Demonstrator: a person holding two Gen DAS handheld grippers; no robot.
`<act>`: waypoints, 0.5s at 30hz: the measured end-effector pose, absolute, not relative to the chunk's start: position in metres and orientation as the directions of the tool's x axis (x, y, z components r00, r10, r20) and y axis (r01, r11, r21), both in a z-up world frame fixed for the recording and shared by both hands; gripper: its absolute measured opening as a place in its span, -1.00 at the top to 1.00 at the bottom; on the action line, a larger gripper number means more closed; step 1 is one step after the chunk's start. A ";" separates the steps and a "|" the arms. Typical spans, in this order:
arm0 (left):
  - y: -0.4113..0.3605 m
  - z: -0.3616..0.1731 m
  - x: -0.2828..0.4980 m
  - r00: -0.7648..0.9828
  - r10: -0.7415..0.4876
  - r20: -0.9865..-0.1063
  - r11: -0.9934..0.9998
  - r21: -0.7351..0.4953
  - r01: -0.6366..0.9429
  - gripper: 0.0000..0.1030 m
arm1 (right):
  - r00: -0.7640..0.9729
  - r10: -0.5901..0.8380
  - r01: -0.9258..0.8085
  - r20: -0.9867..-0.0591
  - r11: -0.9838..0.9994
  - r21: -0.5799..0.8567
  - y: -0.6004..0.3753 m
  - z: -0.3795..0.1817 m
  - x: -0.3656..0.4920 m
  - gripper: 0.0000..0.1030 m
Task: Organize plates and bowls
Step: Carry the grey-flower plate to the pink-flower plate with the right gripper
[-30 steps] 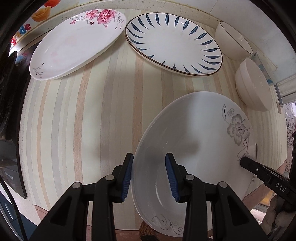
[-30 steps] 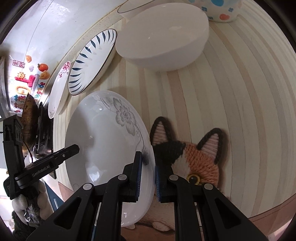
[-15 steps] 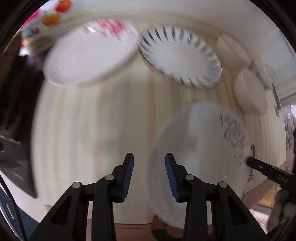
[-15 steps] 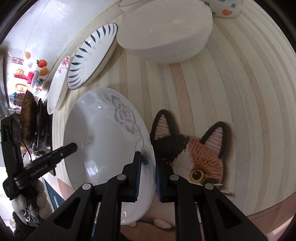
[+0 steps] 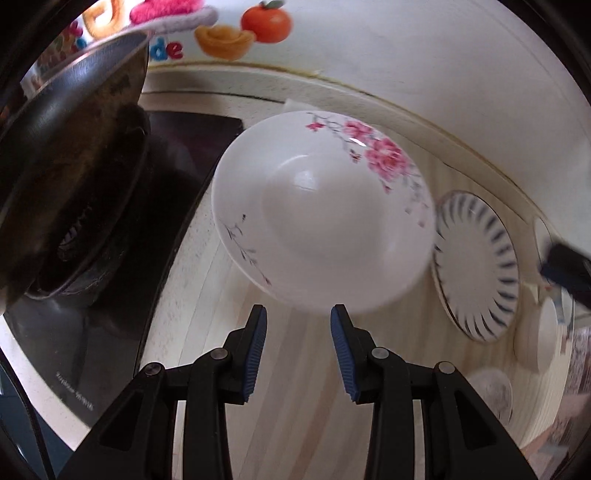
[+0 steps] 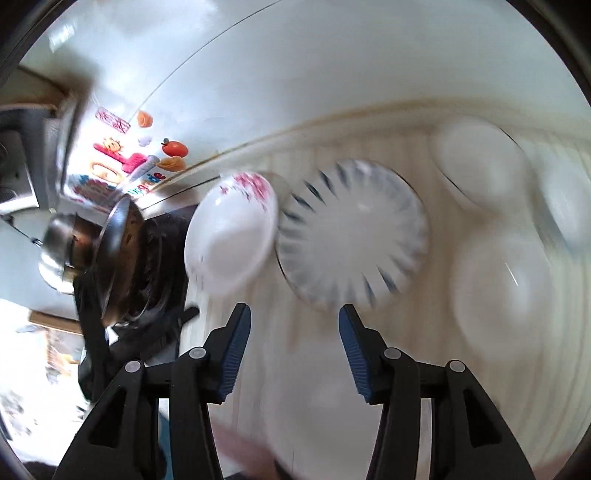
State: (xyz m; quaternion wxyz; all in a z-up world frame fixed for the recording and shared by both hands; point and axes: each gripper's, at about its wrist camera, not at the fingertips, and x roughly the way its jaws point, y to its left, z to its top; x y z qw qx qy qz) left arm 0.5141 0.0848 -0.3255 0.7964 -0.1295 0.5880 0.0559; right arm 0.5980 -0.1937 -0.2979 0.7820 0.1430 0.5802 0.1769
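I am in a home kitchen: a dark wok sits on a black gas stove beside my striped desk, crockery lies spread out, and fruit stickers decorate the white wall.

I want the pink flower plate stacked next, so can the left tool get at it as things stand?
Probably yes. The left tool is open and empty, right at the near rim of the pink flower plate. Nothing lies between them; the blue-striped plate sits beside it, the stove opposite.
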 end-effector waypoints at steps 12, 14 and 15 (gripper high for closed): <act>0.126 -0.357 0.549 0.293 -0.048 -0.955 0.923 -0.155 -0.352 0.32 | 0.196 0.338 -0.270 -0.921 0.921 0.280 -0.075 -0.388 0.765 0.03; 0.126 -0.360 0.553 0.299 -0.018 -0.954 0.931 -0.125 -0.342 0.32 | 0.176 0.334 -0.265 -0.926 0.922 0.282 -0.064 -0.408 0.783 0.03; 0.125 -0.361 0.555 0.300 -0.014 -0.954 0.935 -0.119 -0.335 0.32 | 0.176 0.334 -0.265 -0.926 0.922 0.282 -0.064 -0.408 0.783 0.06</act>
